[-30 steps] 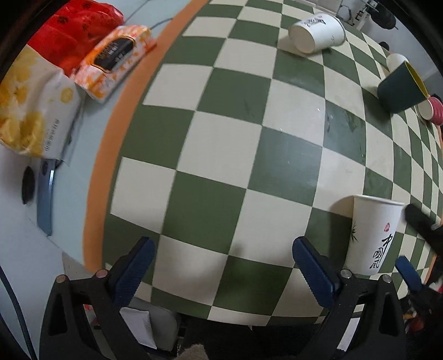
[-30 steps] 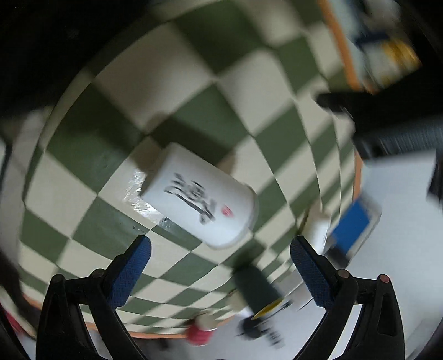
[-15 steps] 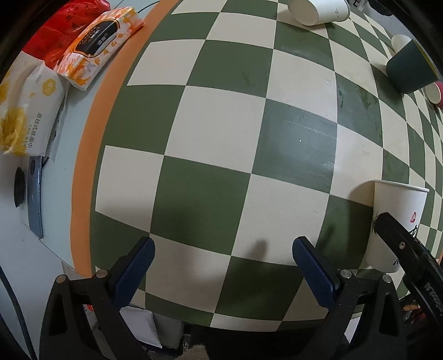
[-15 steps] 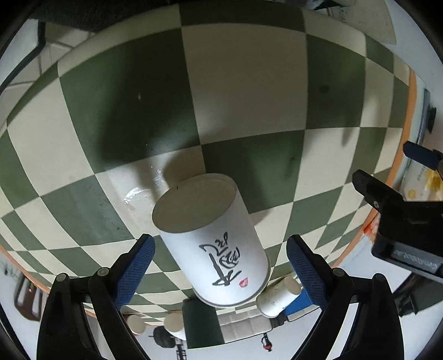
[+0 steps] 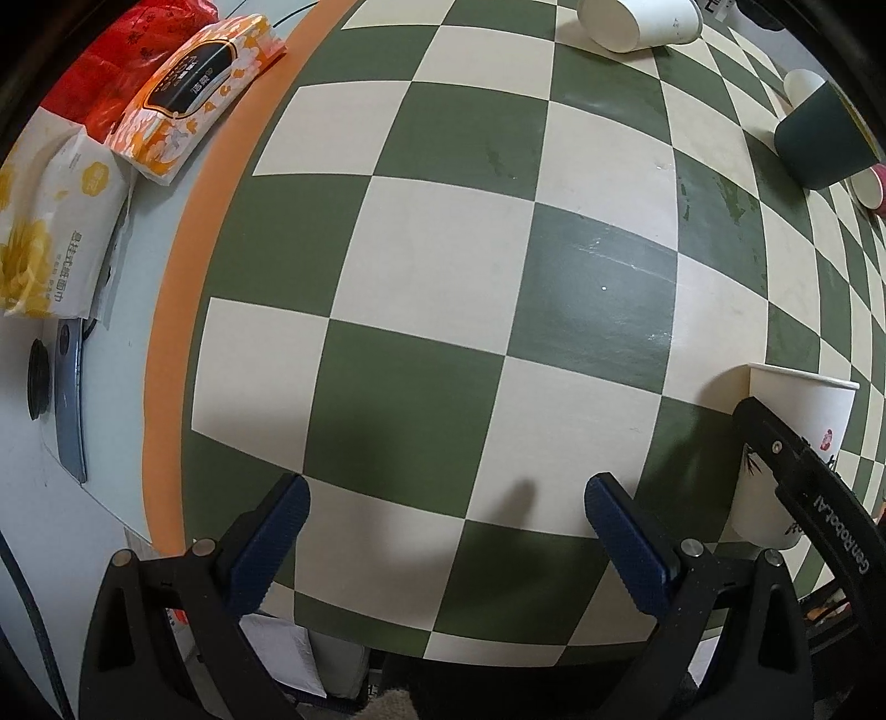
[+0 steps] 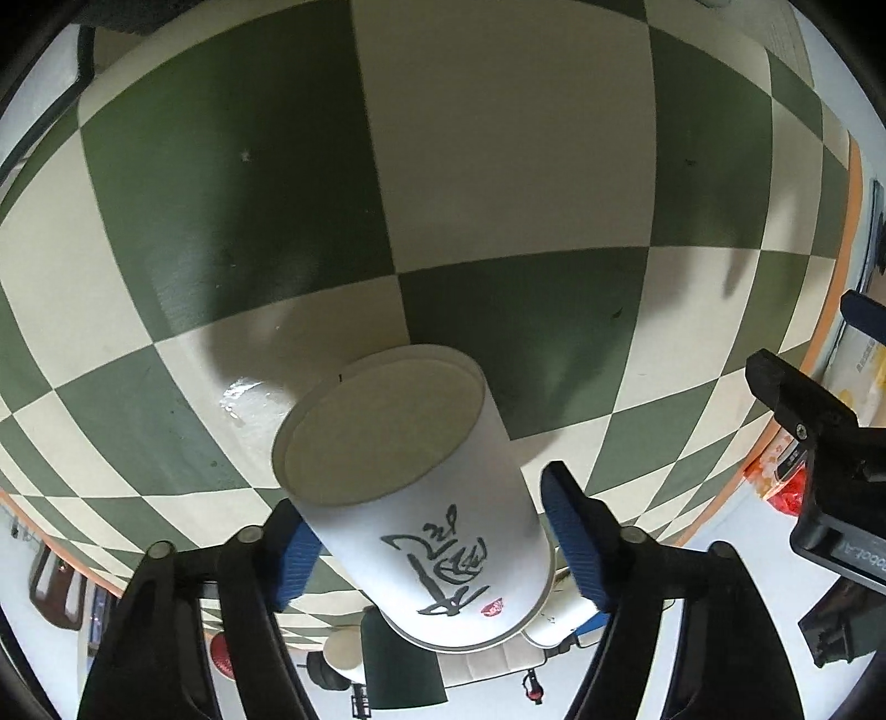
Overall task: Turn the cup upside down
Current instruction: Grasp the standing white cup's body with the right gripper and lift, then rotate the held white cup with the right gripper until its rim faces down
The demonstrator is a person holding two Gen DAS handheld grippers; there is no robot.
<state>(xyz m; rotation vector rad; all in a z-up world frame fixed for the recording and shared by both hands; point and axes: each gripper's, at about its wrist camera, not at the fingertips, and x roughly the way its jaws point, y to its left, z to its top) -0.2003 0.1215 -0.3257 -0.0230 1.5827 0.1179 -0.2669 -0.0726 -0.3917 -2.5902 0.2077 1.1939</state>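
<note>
A white paper cup (image 6: 421, 498) with black brush lettering and a red seal sits between my right gripper's (image 6: 437, 531) blue pads (image 6: 576, 543). The jaws have narrowed around it; the left pad touches its wall, the right pad stands just beside it. In the right wrist view its flat base faces the camera. In the left wrist view the same cup (image 5: 786, 443) stands upright on the checkered cloth at the right edge, with the right gripper's black finger across it. My left gripper (image 5: 443, 543) is open and empty over the near part of the cloth.
A green-and-cream checkered cloth (image 5: 443, 266) with an orange border covers the table. A white cup (image 5: 637, 22) lies on its side at the back; a dark green cup (image 5: 819, 138) and a red cup (image 5: 872, 188) are at the back right. Tissue packs (image 5: 194, 88) lie to the left.
My right gripper has moved in on the white cup and its jaws have narrowed around it. The left gripper has drifted slightly forward and stays open.
</note>
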